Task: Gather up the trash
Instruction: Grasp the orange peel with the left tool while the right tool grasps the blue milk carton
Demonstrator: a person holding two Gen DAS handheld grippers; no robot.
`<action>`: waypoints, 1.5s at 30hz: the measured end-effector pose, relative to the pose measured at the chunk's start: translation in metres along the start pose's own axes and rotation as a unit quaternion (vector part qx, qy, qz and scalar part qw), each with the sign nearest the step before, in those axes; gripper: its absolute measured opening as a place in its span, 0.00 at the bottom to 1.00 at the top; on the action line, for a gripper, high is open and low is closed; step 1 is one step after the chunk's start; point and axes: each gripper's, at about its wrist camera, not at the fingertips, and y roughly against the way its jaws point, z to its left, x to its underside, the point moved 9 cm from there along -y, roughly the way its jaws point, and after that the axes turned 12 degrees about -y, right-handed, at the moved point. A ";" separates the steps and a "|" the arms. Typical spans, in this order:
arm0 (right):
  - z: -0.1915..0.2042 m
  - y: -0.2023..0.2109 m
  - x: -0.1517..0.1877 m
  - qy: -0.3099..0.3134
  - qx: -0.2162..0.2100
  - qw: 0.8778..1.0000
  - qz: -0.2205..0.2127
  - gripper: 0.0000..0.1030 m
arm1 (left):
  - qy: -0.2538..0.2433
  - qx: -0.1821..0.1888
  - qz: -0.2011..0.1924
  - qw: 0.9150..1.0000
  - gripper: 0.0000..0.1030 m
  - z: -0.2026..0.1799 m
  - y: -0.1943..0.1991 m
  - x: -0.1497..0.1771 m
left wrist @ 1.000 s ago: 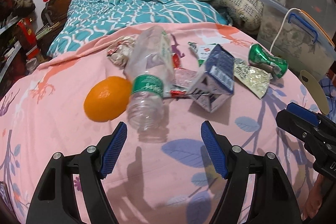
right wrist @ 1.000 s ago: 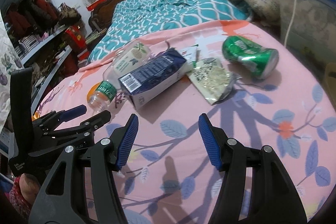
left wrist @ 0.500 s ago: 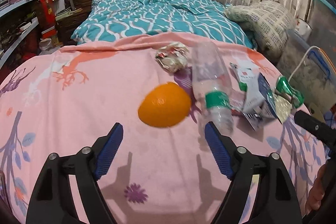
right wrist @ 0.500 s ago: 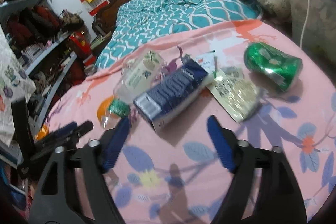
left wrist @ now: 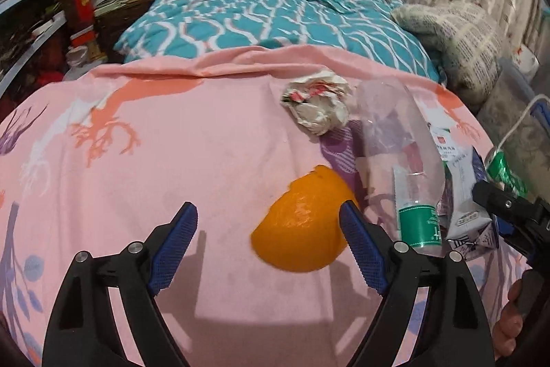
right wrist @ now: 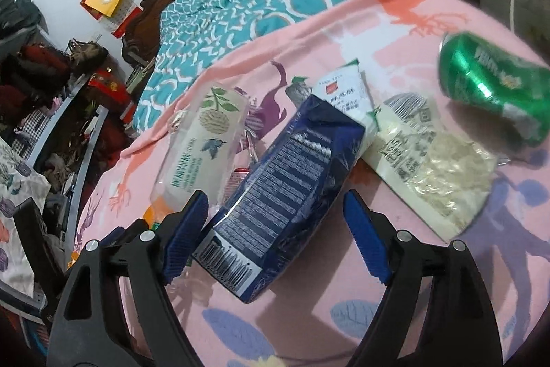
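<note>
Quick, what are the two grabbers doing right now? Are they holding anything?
Left gripper: open, holding nothing; the orange sits by its right finger.
Right gripper: open around the blue carton, not gripping it.

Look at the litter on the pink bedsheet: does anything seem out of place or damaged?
The round orange fruit lies whole among the litter, so it hardly looks like trash. The green metal can is dented, and the dark blue drink carton lies tipped on its side.

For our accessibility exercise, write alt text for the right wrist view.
The open right gripper straddles a dark blue carton lying on a pink floral sheet. Around it lie a clear plastic bottle, flattened wrappers and a crushed green can.
</note>
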 end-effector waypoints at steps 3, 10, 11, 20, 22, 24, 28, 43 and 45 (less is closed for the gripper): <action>-0.004 -0.008 0.002 -0.005 0.003 1.000 0.011 0.78 | -0.020 0.008 0.017 1.000 0.79 -0.012 -0.013 0.006; 0.000 -0.007 0.016 0.024 -0.008 0.999 0.028 0.65 | -0.013 0.050 0.018 0.998 0.37 -0.016 -0.011 0.017; 0.000 -0.003 0.019 0.031 -0.009 0.999 0.027 0.64 | -0.011 0.046 0.018 0.999 0.35 -0.015 -0.006 0.020; -0.012 0.031 0.064 0.077 -0.013 0.997 0.024 0.64 | 0.005 0.003 0.017 1.000 0.29 0.000 0.033 0.062; -0.015 0.039 0.074 0.078 -0.015 0.996 0.024 0.64 | 0.009 -0.005 0.016 1.000 0.29 0.004 0.041 0.071; -0.018 0.044 0.081 0.079 -0.018 0.996 0.025 0.64 | 0.011 -0.011 0.014 1.000 0.29 0.006 0.047 0.078; -0.020 0.053 0.096 0.087 -0.021 0.996 0.026 0.64 | 0.011 -0.027 0.009 1.000 0.29 0.010 0.060 0.092; -0.020 0.078 0.134 0.162 0.007 0.987 0.013 0.65 | 0.003 -0.059 -0.009 0.998 0.28 0.010 0.084 0.106; -0.020 0.082 0.136 0.169 0.013 0.985 0.006 0.65 | -0.001 -0.064 -0.013 0.998 0.28 0.008 0.088 0.106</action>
